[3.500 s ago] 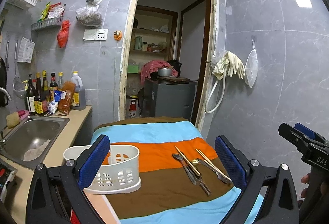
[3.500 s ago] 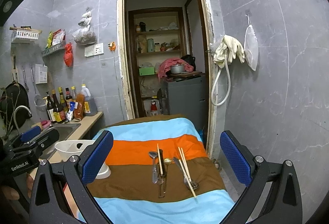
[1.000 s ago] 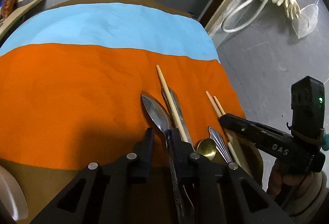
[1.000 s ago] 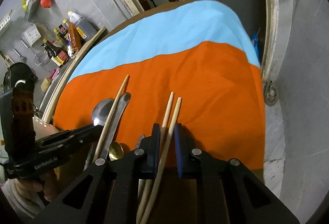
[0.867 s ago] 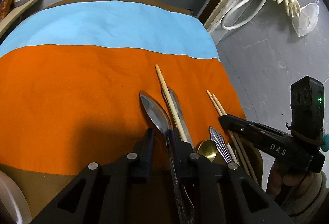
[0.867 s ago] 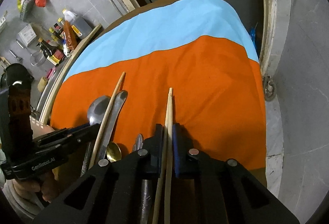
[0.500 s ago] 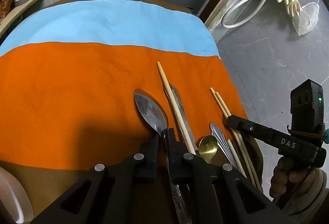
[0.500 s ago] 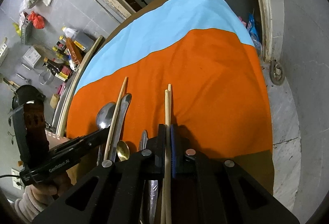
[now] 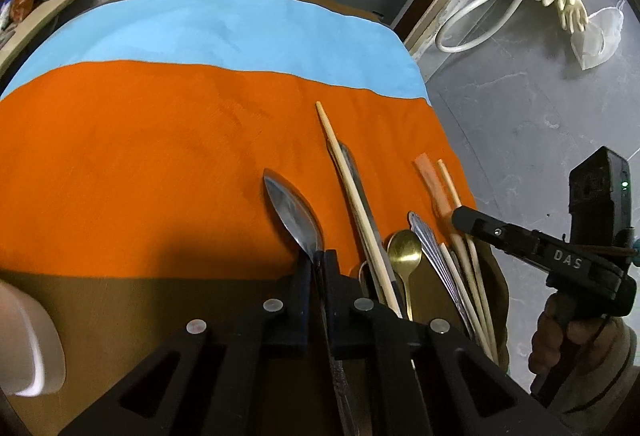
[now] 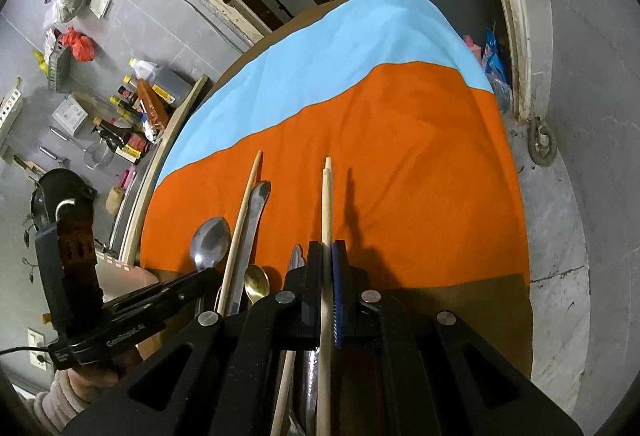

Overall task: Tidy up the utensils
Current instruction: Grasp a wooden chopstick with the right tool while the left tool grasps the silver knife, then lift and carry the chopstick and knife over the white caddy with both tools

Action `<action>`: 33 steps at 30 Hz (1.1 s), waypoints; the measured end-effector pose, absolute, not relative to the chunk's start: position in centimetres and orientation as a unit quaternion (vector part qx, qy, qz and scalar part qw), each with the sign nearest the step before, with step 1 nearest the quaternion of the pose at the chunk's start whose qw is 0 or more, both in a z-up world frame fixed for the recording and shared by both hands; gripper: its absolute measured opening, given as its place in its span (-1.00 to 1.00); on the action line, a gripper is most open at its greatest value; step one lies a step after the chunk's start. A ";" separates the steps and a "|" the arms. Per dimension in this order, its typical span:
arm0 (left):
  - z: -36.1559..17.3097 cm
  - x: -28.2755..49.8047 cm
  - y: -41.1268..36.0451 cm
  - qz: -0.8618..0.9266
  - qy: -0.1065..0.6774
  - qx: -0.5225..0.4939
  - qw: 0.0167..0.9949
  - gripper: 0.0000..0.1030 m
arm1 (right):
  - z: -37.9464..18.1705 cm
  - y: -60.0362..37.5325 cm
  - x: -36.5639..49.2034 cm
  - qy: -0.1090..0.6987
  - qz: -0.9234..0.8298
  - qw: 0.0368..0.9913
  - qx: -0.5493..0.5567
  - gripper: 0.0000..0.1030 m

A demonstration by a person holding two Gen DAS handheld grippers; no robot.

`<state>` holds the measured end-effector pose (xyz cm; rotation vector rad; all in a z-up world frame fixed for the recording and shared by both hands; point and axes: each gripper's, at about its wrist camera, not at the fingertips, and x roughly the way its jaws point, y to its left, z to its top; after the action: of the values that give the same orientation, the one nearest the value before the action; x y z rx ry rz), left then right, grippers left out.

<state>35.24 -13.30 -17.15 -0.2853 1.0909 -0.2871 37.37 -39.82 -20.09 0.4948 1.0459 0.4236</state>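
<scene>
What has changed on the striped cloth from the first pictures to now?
Both grippers came down from above the table. The left gripper closed its jaws on the steel spoon; the right gripper closed on the chopstick pair and drew its sticks together. The single chopstick and brass spoon lie as before.

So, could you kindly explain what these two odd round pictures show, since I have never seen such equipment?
No robot here: a person holds a two-finger tool in each hand, each carrying a fisheye camera looking along its fingers. In the left camera's picture, the left tool is shut on a silver spoon, and the right tool shows at the right edge. In the right camera's picture, the right tool is shut on a pair of chopsticks. On the striped cloth lie a single chopstick, a gold spoon and more cutlery.
</scene>
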 end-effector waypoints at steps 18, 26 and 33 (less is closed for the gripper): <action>-14.8 31.2 -13.3 -0.149 0.465 -0.144 0.861 -0.95 | -17.7 -41.0 35.0 0.452 0.195 0.835 0.245 -0.92; -11.6 28.2 -13.3 -0.170 0.417 -0.147 0.881 -0.95 | -13.6 -41.6 31.6 0.412 0.174 0.865 0.229 -0.92; -7.9 26.0 -12.4 -0.191 0.361 -0.136 0.902 -0.95 | -9.9 -41.9 28.2 0.358 0.152 0.893 0.225 -0.92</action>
<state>26.04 -12.45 -7.87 -0.2811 0.7471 -0.3957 28.17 -41.94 -9.86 0.4666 0.7423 0.3153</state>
